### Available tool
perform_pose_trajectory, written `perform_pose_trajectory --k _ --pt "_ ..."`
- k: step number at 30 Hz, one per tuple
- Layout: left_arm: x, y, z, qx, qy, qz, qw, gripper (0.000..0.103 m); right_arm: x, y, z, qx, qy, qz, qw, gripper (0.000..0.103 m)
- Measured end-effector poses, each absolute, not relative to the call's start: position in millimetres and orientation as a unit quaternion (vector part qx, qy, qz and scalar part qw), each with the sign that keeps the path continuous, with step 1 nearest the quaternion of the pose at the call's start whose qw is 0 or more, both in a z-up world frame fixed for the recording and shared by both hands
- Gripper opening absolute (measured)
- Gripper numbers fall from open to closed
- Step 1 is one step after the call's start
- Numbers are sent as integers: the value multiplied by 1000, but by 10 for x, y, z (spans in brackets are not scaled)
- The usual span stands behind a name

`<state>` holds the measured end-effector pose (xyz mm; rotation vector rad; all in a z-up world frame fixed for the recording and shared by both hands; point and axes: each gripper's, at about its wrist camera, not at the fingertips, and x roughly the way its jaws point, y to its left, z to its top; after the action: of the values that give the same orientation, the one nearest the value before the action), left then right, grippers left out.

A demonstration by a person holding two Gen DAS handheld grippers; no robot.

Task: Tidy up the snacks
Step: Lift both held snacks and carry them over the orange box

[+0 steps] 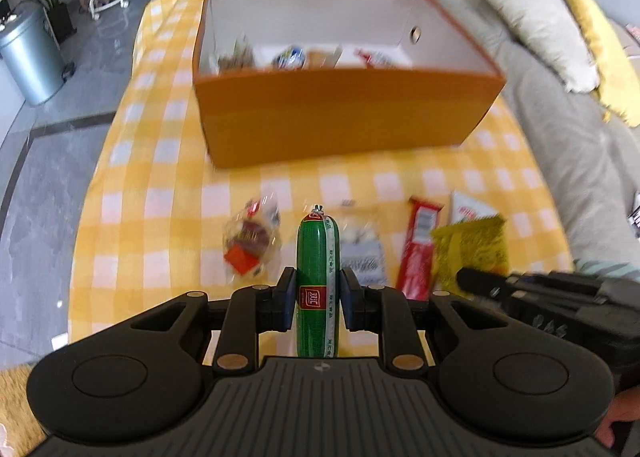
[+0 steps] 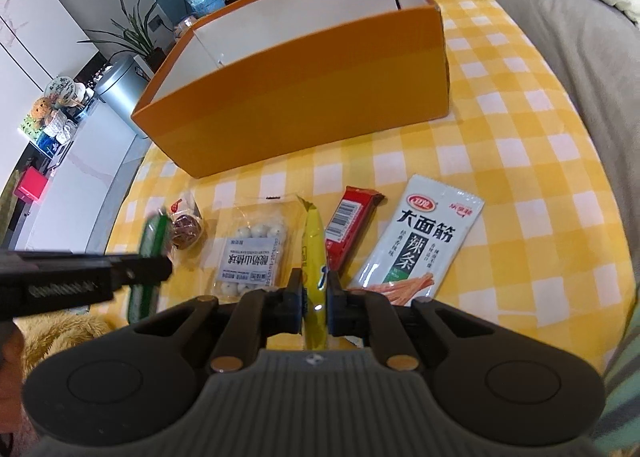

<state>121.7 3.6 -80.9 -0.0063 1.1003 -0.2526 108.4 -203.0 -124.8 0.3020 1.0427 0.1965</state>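
Note:
My left gripper (image 1: 316,299) is shut on a green sausage (image 1: 317,257) and holds it above the table; the sausage also shows in the right wrist view (image 2: 150,245). My right gripper (image 2: 315,297) is shut on a yellow snack packet (image 2: 314,249), seen edge-on; it also shows in the left wrist view (image 1: 470,245). An orange box (image 1: 340,113) with white inside stands farther back and holds several snacks (image 1: 290,57). On the cloth lie a clear bag with a brown snack (image 1: 250,237), a bag of white balls (image 2: 252,249), a red bar (image 2: 348,225) and a white spicy-strip packet (image 2: 420,241).
The table wears a yellow checked cloth (image 1: 168,177). A grey sofa (image 1: 560,117) with cushions runs along the right. A metal bin (image 1: 28,53), plants and a water bottle stand on the floor at the left.

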Motion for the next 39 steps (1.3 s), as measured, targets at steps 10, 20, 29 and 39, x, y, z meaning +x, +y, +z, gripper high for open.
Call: perform_pose_trajectory --k 10,20,29,39 --pt "1393 -123 -300 14 470 -158 869 24 1046 -2097 -823 135 448 95 878 6" --pt "1781 -185 43 12 439 -171 882 24 1349 -2274 -362 121 397 98 904 6" --pt "2237 -249 191 34 418 -156 894 24 1892 -2295 -89 128 370 116 913 6" --pt "2741 -385 -97 109 438 -137 882 24 2661 -2058 -303 126 399 123 900 6"
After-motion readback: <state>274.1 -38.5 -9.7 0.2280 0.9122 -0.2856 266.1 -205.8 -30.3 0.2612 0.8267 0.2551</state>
